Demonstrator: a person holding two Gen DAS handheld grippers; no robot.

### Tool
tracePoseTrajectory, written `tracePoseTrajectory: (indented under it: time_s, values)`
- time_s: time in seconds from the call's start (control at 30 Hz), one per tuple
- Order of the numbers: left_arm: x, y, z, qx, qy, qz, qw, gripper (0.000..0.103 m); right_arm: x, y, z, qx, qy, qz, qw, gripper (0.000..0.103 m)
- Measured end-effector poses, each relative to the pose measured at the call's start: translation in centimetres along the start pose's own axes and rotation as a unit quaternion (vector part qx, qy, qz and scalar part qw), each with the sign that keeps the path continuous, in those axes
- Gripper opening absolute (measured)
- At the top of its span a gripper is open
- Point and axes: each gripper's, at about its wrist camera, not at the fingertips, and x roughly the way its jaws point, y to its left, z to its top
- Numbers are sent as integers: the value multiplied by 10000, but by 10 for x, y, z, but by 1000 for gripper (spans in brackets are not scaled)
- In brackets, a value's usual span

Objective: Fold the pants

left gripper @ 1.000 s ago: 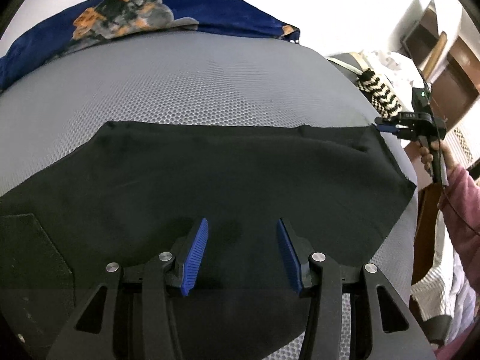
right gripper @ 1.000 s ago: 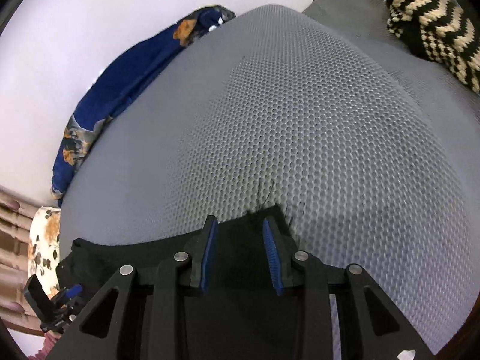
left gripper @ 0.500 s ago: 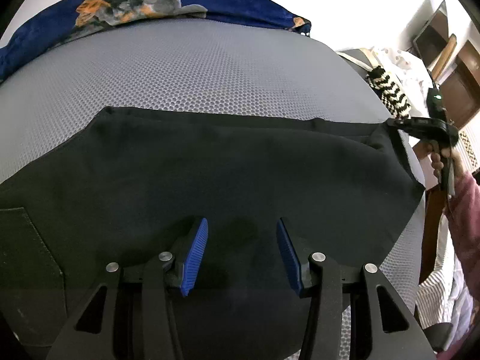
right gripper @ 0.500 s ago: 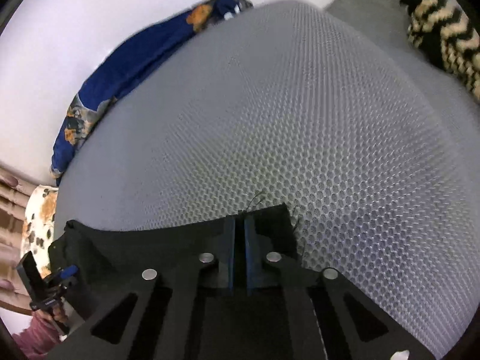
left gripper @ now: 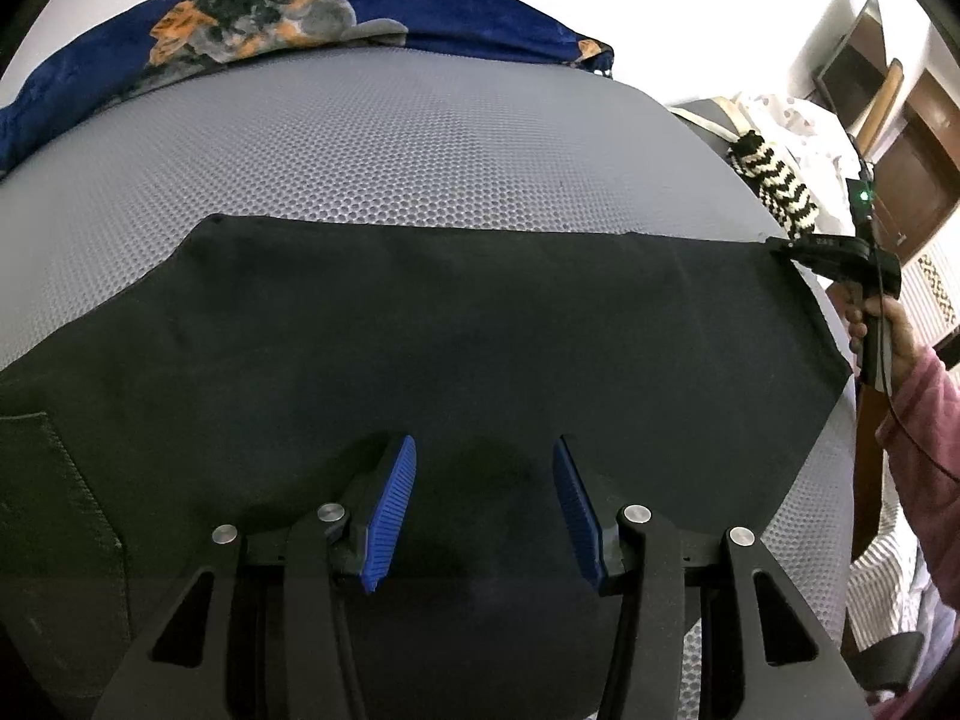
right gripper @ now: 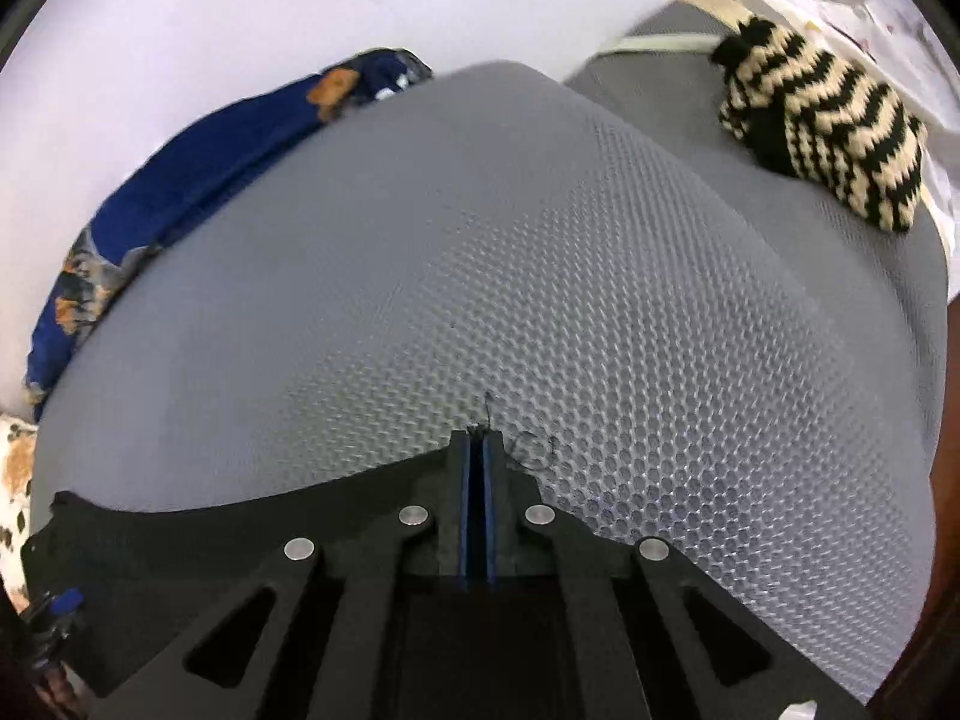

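Here black pants (left gripper: 456, 324) lie flat, smooth, far edge straight.

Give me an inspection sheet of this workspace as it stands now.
Surface: grey mesh mattress, mostly bare.
Job's things: black pants spread flat; one corner pinched.
Clutter: blue blanket along the far edge; striped knit at the mattress end.
Grippers: left gripper open above the pants; right gripper shut on the pants corner.
Cables: thin black cable by the right hand.
Surroundings: white wall; brown wooden door.
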Motion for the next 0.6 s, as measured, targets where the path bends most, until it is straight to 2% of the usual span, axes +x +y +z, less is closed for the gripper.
tracePoseTrajectory:
  time_s: [0.03, 0.1, 0.17, 0.23, 0.33, 0.37, 0.5, 0.53, 0.6]
  values:
    - [0, 1, 0, -8, -4, -13, 10000, 49, 0, -2, 0, 85, -36, 22, 10000, 4]
    - [0, 3, 0, -43, -20, -35, 10000, 49, 0, -3, 1, 146, 44, -55, 9999, 15]
    - [-3, 3, 1, -76, -51, -19, 10000, 49, -4, -2, 1, 200, 90, -178, 9996, 31]
    - [-10, 5, 2, -100, -174, 63, 9998, 49, -17, 1, 2, 211, -38, -248, 9995, 32]
    - [-35, 14, 2, -155, -585, 188, 9980, 49, -45, 19, 5, 28, -285, -145, 9995, 32]
    - [-41, 17, 1, -164, -678, 275, 9972, 50, -53, 29, 6, -80, -329, -41, 9994, 32]
    - [-58, 45, -9, -295, -951, 646, 9929, 52, -68, 99, 3, -831, -149, 839, 9929, 32]
    - [-60, 54, -13, -376, -981, 733, 9918, 52, -65, 128, -1, -1126, -7, 1134, 9871, 32]
    - [-65, 72, -21, -547, -1022, 890, 9893, 52, -56, 167, -10, -1458, 205, 1441, 9785, 32]
